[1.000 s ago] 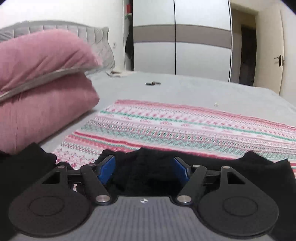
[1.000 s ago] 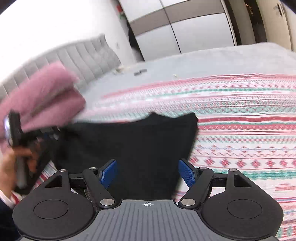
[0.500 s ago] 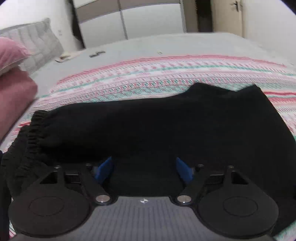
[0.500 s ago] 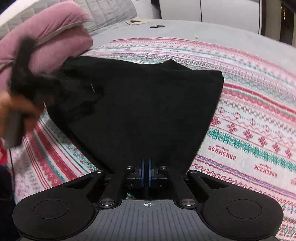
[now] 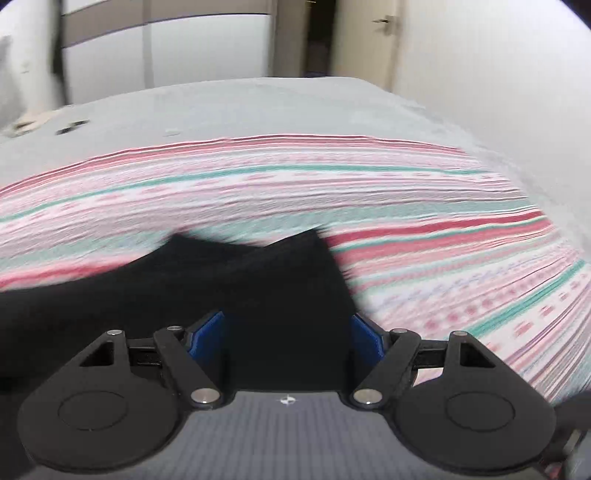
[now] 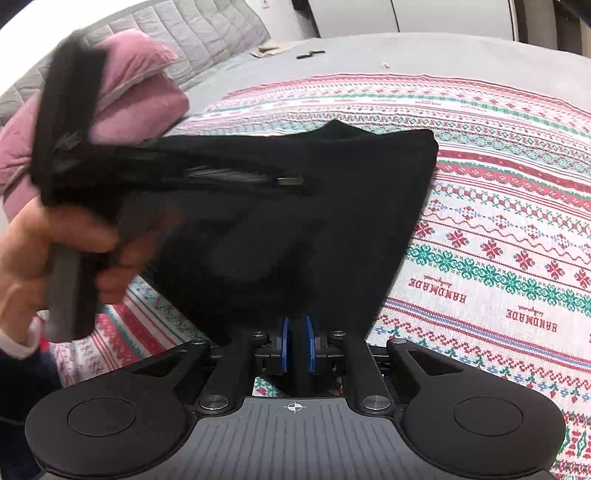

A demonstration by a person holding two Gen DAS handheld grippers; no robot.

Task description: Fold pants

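Observation:
The black pants (image 6: 295, 221) lie on a red, green and white patterned blanket (image 6: 498, 229) on the bed. My right gripper (image 6: 295, 349) is shut on the near edge of the pants. My left gripper (image 5: 288, 332) is open, its blue pads either side of black fabric (image 5: 266, 280); the left wrist view is blurred by motion. In the right wrist view the left gripper (image 6: 70, 155) shows at the left, held in a hand, over the pants' left part.
Pink pillows (image 6: 140, 96) and a grey quilted headboard (image 6: 192, 33) lie at the left. Grey bedsheet (image 5: 258, 110) beyond the blanket holds small items. A wardrobe (image 5: 166, 55) and a door (image 5: 365, 40) stand behind.
My right gripper closed on the pants' edge half a second ago and still holds it. My left gripper has swung to the right over the pants, staying open.

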